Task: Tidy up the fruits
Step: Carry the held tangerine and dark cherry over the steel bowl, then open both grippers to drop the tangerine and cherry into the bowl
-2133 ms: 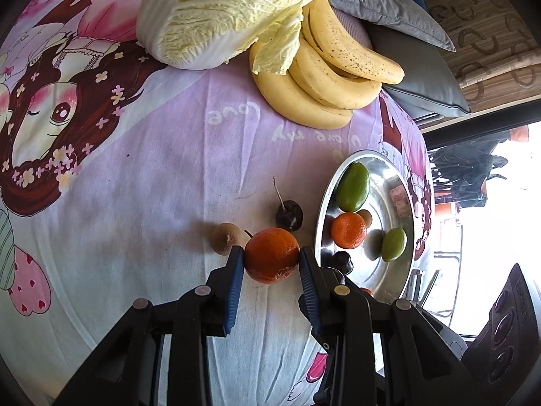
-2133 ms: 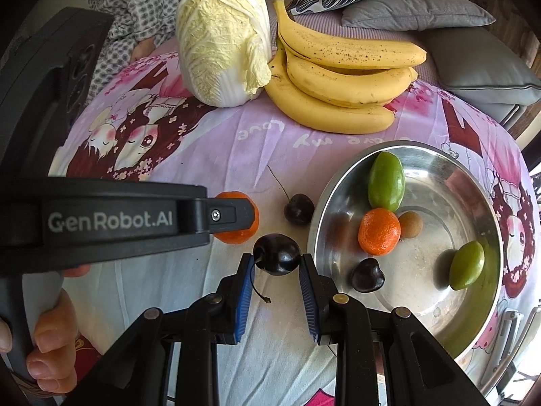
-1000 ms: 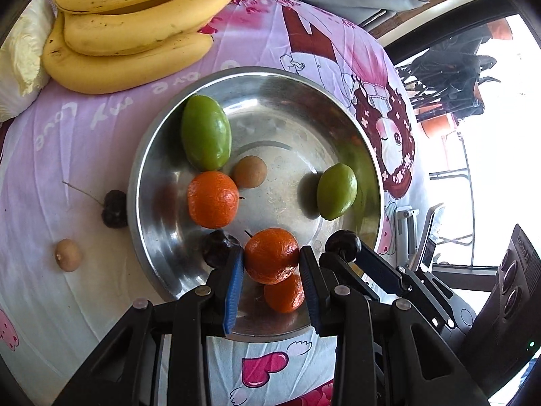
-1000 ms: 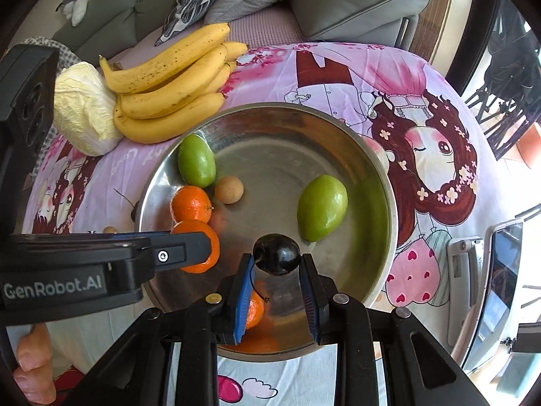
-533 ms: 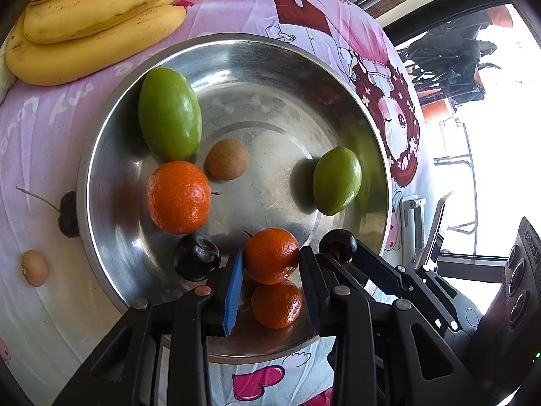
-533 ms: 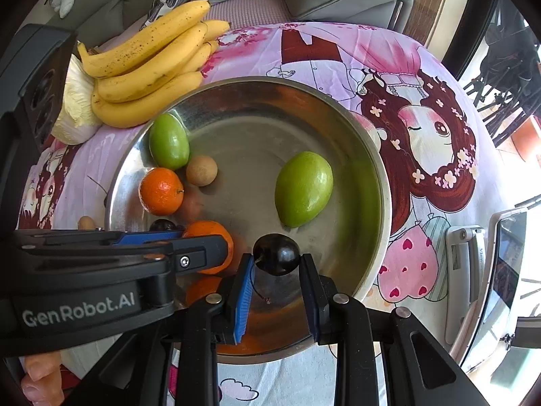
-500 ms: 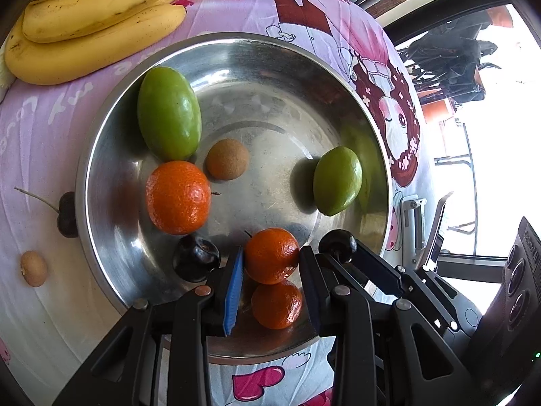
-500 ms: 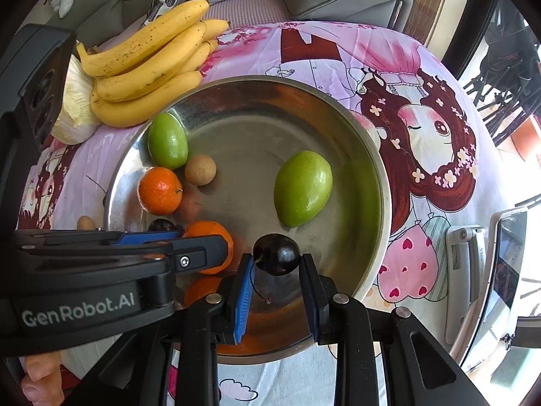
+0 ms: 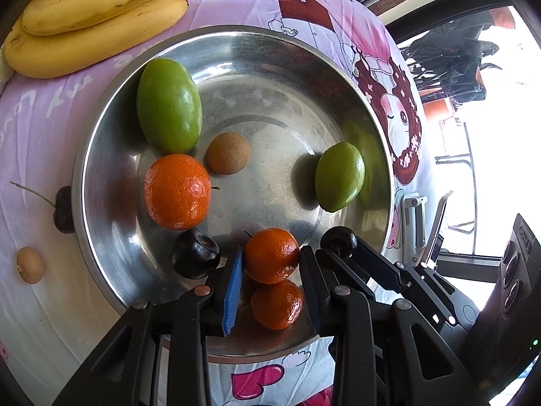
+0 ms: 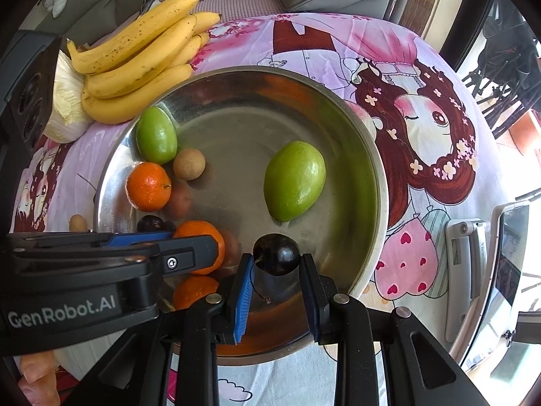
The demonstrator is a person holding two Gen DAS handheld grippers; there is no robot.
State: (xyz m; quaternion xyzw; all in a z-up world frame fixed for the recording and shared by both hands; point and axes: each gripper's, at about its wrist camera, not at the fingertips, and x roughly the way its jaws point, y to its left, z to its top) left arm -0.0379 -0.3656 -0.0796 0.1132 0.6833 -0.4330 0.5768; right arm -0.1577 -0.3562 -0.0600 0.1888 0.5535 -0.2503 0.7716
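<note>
My left gripper (image 9: 272,257) is shut on a small tangerine (image 9: 271,253), held just over the near inner wall of the steel bowl (image 9: 81,182); the fruit's reflection shows in the metal below it. My right gripper (image 10: 276,261) is shut on a dark cherry (image 10: 276,253) with its stem hanging down, above the bowl's near side (image 10: 380,182). The two grippers sit side by side, the left gripper (image 10: 199,248) to the left. In the bowl lie two green fruits (image 9: 169,105) (image 9: 339,176), another tangerine (image 9: 176,191), a brown longan (image 9: 229,152) and a dark cherry (image 9: 195,253).
On the pink cartoon cloth left of the bowl lie a stemmed cherry (image 9: 64,209) and a longan (image 9: 30,265). A bunch of bananas (image 10: 135,57) and a cabbage (image 10: 66,101) sit behind the bowl. A phone on a stand (image 10: 473,270) is at the right.
Over the last second the left gripper sank closer to the bowl with the tangerine, then held still. The right gripper shifted slightly over the bowl, cherry still gripped.
</note>
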